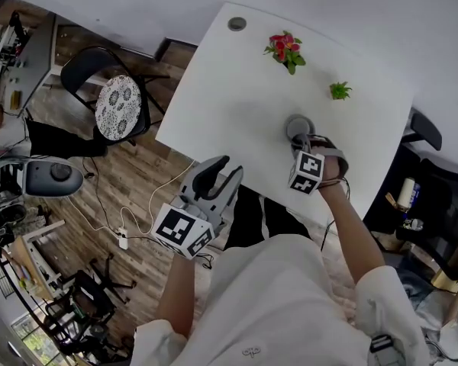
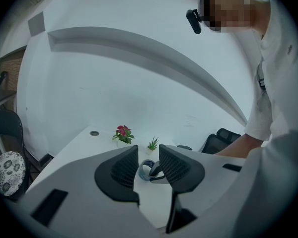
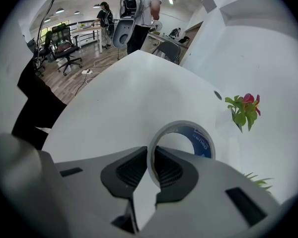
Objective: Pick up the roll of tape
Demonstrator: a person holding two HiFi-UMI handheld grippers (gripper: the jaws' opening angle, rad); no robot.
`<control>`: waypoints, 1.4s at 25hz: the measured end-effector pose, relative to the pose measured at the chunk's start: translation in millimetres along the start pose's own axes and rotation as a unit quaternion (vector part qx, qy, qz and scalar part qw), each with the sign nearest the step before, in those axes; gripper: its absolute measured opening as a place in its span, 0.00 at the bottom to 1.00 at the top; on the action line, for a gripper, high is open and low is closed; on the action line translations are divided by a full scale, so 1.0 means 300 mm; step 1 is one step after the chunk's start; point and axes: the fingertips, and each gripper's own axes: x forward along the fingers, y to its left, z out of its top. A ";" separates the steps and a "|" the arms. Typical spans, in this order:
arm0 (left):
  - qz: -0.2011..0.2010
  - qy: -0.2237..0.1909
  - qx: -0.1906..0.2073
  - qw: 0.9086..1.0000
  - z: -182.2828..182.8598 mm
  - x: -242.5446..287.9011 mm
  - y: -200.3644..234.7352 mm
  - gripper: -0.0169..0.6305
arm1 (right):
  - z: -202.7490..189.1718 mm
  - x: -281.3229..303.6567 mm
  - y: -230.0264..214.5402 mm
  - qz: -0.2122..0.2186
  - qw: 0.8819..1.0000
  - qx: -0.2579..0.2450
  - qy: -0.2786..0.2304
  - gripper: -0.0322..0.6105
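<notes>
Right up close, the right gripper [image 3: 151, 165] has its two ribbed pads nipped onto the tape [image 3: 203, 144], one pad inside the ring, one outside, the wall of the roll squeezed between them. The roll stands on edge in the right gripper view, its blue-printed inner face showing. It's at the near right part of the white table [image 1: 237, 90], and the gripper points steeply down onto it. Beyond it the green plant [image 1: 340, 91] sits near, off to the right, and the red flowers [image 1: 285, 50] stand farther back, both apart from the roll. A grommet [image 1: 237, 24] marks the far corner. The left gripper [image 1: 217, 175] hangs off the table's near edge over the wood floor [image 1: 130, 181], pads parted with only air between them; through that gap its own view looks across at the roll and the other gripper. Left of the table is a chair [image 1: 118, 107] with a patterned cushion, and white cables [image 1: 122, 235] trail on the floor.
</notes>
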 end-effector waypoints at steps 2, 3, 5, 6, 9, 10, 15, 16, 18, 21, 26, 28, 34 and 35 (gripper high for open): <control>0.003 -0.004 0.003 1.000 0.010 -0.012 -0.003 0.24 | 0.007 -0.011 0.001 -0.003 1.000 0.000 -0.002 0.13; 0.005 -0.006 0.005 1.000 0.015 -0.019 -0.007 0.24 | 0.011 -0.019 0.003 -0.005 1.000 0.000 -0.003 0.13; 0.005 -0.010 0.008 1.000 0.024 -0.034 -0.020 0.24 | 0.023 -0.043 0.006 -0.010 1.000 0.000 -0.009 0.13; 0.006 -0.012 0.010 1.000 0.027 -0.041 -0.028 0.24 | 0.031 -0.058 0.006 -0.012 1.000 0.000 -0.013 0.13; 0.008 -0.019 0.014 1.000 0.036 -0.059 -0.044 0.24 | 0.056 -0.100 -0.001 -0.026 0.999 -0.001 -0.026 0.13; 0.008 -0.022 0.016 1.000 0.042 -0.063 -0.049 0.24 | 0.062 -0.115 -0.004 -0.029 0.999 -0.001 -0.030 0.13; 0.005 -0.037 0.024 0.999 0.077 -0.081 -0.077 0.24 | 0.091 -0.194 -0.007 -0.037 0.998 0.003 -0.047 0.13; 0.004 -0.039 0.027 0.999 0.084 -0.080 -0.082 0.24 | 0.095 -0.208 -0.014 -0.043 0.998 0.001 -0.049 0.13; 0.001 -0.044 0.033 0.998 0.096 -0.075 -0.091 0.24 | 0.104 -0.237 -0.025 -0.055 0.997 -0.003 -0.055 0.13; -0.005 -0.052 0.043 0.998 0.117 -0.068 -0.102 0.24 | 0.124 -0.283 -0.034 -0.065 0.996 -0.006 -0.066 0.13; -0.014 -0.059 0.052 0.997 0.143 -0.051 -0.131 0.24 | 0.169 -0.368 -0.050 -0.077 0.993 -0.008 -0.090 0.13; -0.018 -0.061 0.054 0.997 0.149 -0.041 -0.139 0.24 | 0.191 -0.406 -0.063 -0.082 0.991 -0.008 -0.101 0.13; -0.026 -0.065 0.063 0.996 0.180 -0.008 -0.147 0.24 | 0.257 -0.525 -0.121 -0.105 0.985 -0.012 -0.139 0.13; -0.026 -0.066 0.065 0.995 0.186 -0.005 -0.148 0.24 | 0.267 -0.549 -0.134 -0.111 0.983 -0.013 -0.145 0.13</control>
